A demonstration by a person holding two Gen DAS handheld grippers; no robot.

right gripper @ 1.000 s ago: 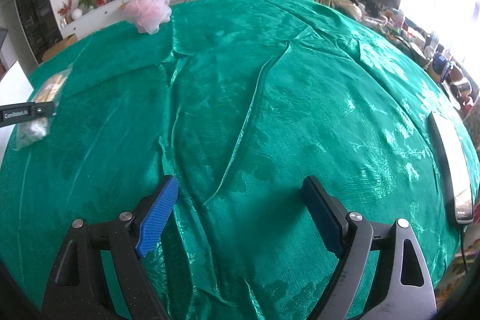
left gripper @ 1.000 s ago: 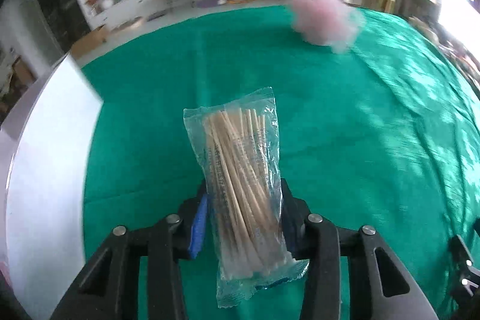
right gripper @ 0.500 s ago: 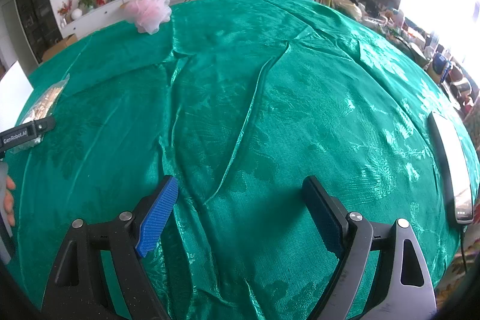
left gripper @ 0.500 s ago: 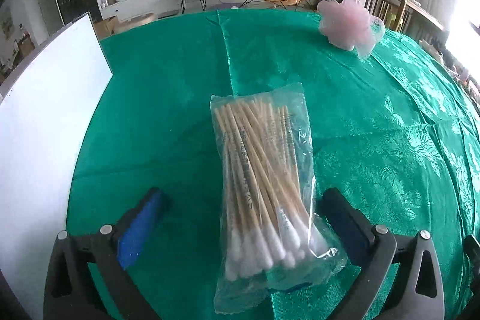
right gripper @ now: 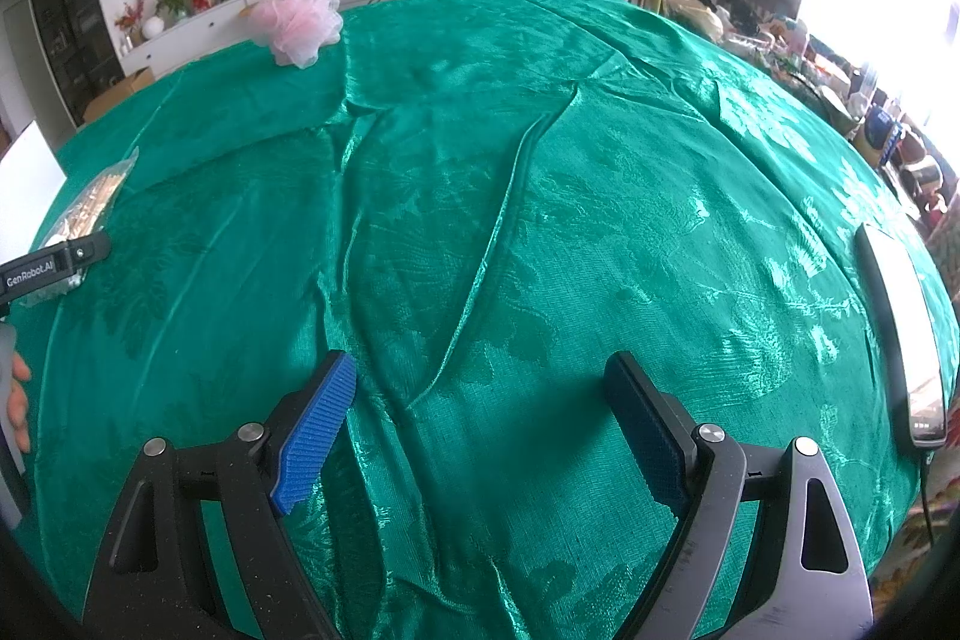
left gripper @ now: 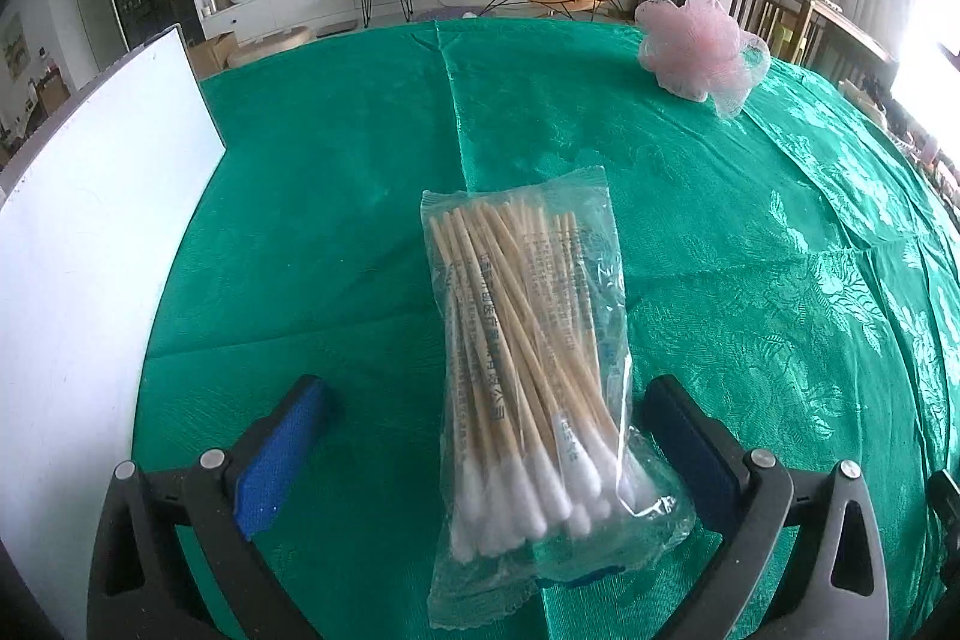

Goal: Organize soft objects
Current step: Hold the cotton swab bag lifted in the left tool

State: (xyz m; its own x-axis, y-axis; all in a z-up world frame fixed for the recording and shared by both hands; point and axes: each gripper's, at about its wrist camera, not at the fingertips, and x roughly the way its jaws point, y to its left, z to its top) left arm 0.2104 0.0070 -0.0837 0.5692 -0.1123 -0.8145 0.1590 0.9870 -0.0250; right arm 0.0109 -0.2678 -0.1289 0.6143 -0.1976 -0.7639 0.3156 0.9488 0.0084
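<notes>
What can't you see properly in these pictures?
- Bag of cotton swabs: in the right wrist view, the left gripper's finger covers its near end.
- Print on the bag: too small to read in the left wrist view.
- White board: cut off by the left edge of the left wrist view.
- Flat grey gadget: right wrist view, too stretched at the edge to identify.
</notes>
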